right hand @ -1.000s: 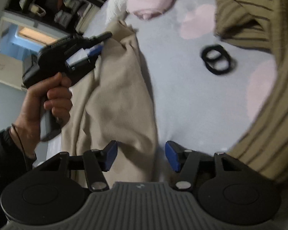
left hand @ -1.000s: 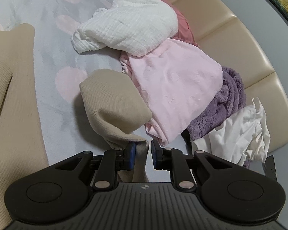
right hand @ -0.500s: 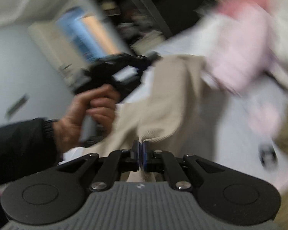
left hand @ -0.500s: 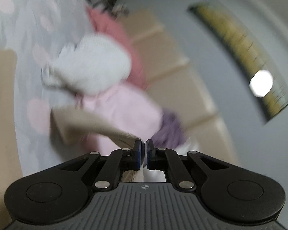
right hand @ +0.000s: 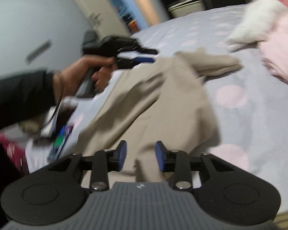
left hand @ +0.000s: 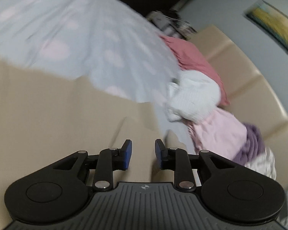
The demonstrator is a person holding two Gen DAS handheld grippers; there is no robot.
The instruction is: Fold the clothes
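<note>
Beige garment (left hand: 57,115) spread on the dotted bedsheet (left hand: 76,38); left gripper (left hand: 143,154) and right gripper (right hand: 141,156) both spread, empty, above it; next likely regrasping an edge

No words or numbers can be read in either view. Each gripper body has only a tiny round cross mark on its ribbed top, and it is not a letter. The small colorful thing at the edge of the bed (right hand: 60,143) is too blurry to read.
</note>
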